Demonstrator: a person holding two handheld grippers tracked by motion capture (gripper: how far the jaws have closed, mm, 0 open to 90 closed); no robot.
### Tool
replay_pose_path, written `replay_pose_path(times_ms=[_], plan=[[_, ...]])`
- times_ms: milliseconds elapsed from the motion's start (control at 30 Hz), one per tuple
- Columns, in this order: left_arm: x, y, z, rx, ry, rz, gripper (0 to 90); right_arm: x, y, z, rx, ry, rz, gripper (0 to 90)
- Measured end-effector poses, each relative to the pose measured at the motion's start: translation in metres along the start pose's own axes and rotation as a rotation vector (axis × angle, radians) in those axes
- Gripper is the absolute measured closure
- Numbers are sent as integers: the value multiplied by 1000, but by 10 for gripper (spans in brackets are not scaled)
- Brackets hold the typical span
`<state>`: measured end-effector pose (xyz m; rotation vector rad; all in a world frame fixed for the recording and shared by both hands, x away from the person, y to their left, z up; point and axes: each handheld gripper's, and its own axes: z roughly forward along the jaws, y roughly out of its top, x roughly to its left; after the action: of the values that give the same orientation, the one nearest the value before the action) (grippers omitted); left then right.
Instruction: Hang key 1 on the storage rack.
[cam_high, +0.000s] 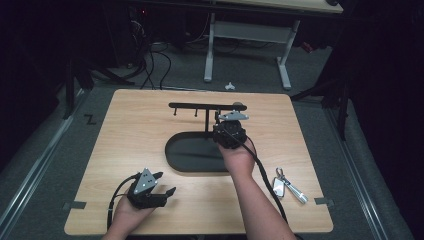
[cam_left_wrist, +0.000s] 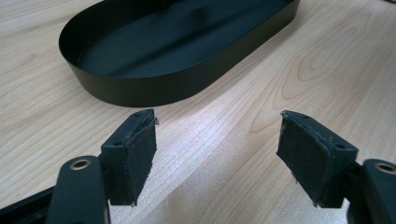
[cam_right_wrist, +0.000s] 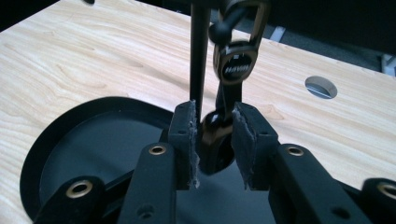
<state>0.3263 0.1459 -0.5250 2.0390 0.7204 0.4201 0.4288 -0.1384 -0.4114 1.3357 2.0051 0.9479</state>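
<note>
High view: right gripper poised at the black stand rising from the oval black tray mid-desk; left gripper resting near the desk's front edge, fingers apart, gripping nothing. A silver keychain lying on the desk to the right, well apart from the tray.

Left gripper view: 2 padded fingers spread wide over bare wood, tray just ahead.

Right gripper view: fingers set closely on either side of a dark keychain fob hanging from the stand's hook by its clasp, above the tray; slight gaps visible, pads not clearly pressing.
</note>
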Motion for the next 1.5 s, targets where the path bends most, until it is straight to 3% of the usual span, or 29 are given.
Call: replay_pose_path(times_ms=[633,1000,1300,1500], plan=[[-3,1,3,8,-1,10,284,-15,-54,-29,-33,35,22,656],[-3,2,2,4,-12,-6,287,-25,-86,-48,-62,46,-3,627],[-3,1,2,4,-15,-15,289,-40,-111,-66,-84,61,15,617],[-3,0,2,2,-22,-33,290,-52,-131,-77,-65,61,22,613]])
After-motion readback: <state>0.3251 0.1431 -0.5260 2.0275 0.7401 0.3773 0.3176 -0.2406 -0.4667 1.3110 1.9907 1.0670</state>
